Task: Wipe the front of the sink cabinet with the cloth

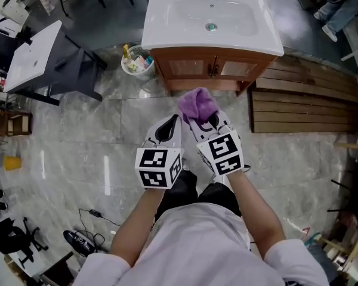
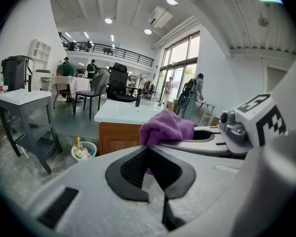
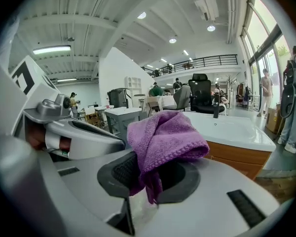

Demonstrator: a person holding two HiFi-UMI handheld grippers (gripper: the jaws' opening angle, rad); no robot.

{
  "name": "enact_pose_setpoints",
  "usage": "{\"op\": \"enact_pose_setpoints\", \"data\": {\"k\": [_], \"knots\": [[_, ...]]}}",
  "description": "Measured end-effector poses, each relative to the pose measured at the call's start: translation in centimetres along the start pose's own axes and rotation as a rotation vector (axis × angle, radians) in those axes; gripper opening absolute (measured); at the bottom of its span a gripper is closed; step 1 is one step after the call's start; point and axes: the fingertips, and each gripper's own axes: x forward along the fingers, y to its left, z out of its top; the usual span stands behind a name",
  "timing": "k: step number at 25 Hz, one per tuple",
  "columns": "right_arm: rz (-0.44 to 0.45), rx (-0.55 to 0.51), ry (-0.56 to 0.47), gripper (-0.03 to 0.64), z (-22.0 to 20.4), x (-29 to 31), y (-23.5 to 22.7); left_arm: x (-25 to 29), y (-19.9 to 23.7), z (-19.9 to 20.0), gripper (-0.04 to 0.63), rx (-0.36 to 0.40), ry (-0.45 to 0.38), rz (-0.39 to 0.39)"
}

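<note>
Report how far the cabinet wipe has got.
Done: the right gripper is shut on the purple cloth. In hand: the cloth is held up facing the sink cabinet, apart from it. Remaining: the whole wipe; no contact with its front yet. The left gripper is shut and empty.

Ahead of the left gripper and right gripper, which are riding just beside each other with little room between, bare floor is lying open up to the cabinet. The sink rim is overhanging the doors. A bin is crowding the cabinet's left corner; wooden slats are lying along its right. The cloth is bulging from the right gripper's closed jaws.
</note>
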Motion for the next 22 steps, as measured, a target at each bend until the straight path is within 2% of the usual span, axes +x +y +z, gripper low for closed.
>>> {"op": "enact_pose_setpoints", "data": {"k": [7,15,22], "knots": [[0.009,-0.029,-0.011,0.074,0.6,7.4,-1.4,3.7,5.4,-1.1,0.005,-0.029,-0.006,0.026],[0.108,-0.096,-0.033,0.074,-0.7,15.7,-2.5,8.3,10.3,-2.8,0.006,-0.09,-0.061,0.106],[0.181,-0.14,-0.111,0.074,-2.9,23.7,-3.1,14.3,15.7,-6.0,0.005,-0.087,-0.105,0.157]]}}
